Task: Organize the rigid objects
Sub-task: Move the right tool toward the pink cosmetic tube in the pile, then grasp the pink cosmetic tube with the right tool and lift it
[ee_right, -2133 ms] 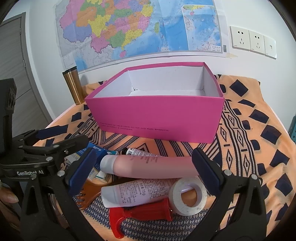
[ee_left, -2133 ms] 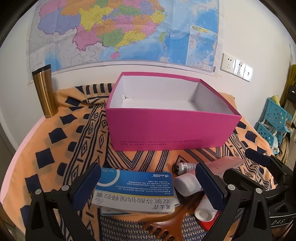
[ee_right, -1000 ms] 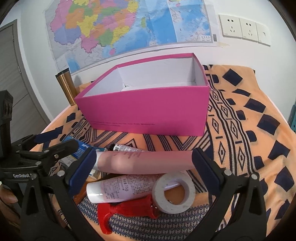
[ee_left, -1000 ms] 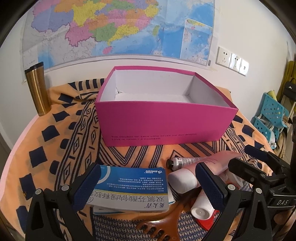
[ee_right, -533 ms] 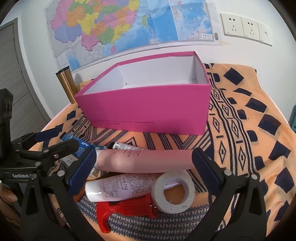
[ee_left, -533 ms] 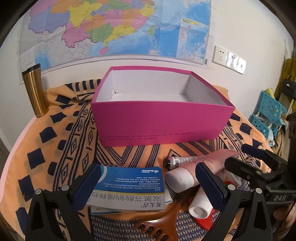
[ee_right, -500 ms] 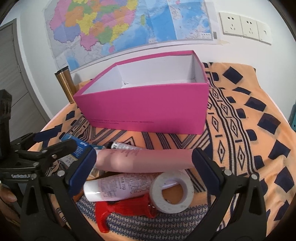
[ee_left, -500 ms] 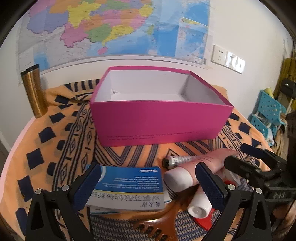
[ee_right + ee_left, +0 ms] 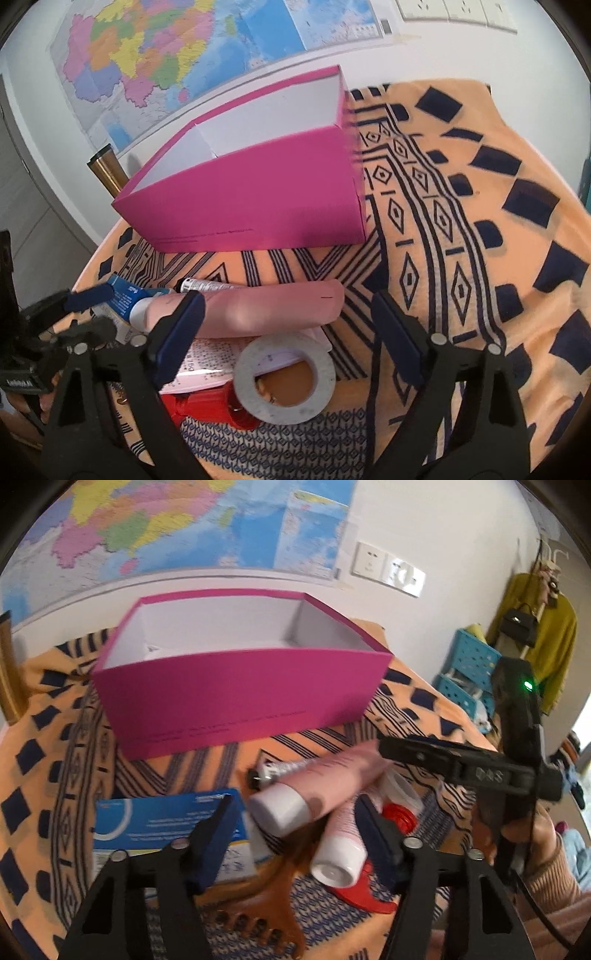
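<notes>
Risk: objects piled overlapping near front edge of orange patterned cloth-covered table; closing on one likely drags neighbours.
Open magenta cardboard box mid-table, looks empty.
Blue-white carton, left pad overlaps it, contact unclear.
Pink plastic tube, white tape roll.
Left gripper jaws just narrowing, astride white-capped tube.
Right gripper just narrowing, spread over roll, not pinching.

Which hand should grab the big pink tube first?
Probably the right. The right gripper already has the pink tube and tape roll between its open fingers, which have just been closing. The left gripper, also closing, sits by the blue box.
</notes>
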A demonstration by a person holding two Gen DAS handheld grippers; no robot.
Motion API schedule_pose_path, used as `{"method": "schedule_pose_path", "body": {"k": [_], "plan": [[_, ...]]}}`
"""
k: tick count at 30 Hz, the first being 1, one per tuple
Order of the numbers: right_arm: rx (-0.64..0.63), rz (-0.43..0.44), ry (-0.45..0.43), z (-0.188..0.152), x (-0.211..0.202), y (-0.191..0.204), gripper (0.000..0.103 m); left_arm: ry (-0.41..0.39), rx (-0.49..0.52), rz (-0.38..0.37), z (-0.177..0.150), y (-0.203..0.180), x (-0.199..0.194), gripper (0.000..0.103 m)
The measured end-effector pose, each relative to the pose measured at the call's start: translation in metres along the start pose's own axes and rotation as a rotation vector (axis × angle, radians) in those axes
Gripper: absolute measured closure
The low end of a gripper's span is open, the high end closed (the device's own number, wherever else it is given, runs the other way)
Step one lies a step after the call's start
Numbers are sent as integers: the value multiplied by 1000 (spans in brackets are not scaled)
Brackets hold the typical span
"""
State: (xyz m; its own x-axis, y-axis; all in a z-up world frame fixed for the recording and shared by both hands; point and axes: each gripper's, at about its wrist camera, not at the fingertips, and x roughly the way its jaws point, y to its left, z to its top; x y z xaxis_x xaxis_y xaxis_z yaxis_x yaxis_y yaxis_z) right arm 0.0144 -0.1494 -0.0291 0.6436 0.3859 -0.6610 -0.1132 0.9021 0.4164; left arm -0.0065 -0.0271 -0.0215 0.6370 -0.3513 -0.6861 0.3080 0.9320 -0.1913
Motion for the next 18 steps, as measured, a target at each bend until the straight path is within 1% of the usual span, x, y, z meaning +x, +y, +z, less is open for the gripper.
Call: {"method": "schedule_pose_path", "body": {"k": [1,3,4,6,10,11,12,14,18], "plan": [[11,15,11,0,2,-3,16,1,4,-8,0,-1,0,51],[37,34,31,1,7,-7,16,-6,18,-30,-1,-6,-1,59],[49,44,37,2,9,-9,16,-6,28,-43,0,-8,-2,59],[67,55,41,3,11,-13,16,10,35,-47,0,-10,-1,59],[89,77,59,4,16,-19,16,66,5,-17,-2,-2,9,59],[88,82,60,4,16,-20,18,77,-7,-15,-2,1,10,59],[88,90,59,4,16,-20,20,90,-24,-16,-2,5,14,59],[87,112,65,4,16,-21,32,103,-45,-30,-2,8,18,59],[69,115,65,5,16,-19,37,90,-57,-10,0,11,17,59]]}}
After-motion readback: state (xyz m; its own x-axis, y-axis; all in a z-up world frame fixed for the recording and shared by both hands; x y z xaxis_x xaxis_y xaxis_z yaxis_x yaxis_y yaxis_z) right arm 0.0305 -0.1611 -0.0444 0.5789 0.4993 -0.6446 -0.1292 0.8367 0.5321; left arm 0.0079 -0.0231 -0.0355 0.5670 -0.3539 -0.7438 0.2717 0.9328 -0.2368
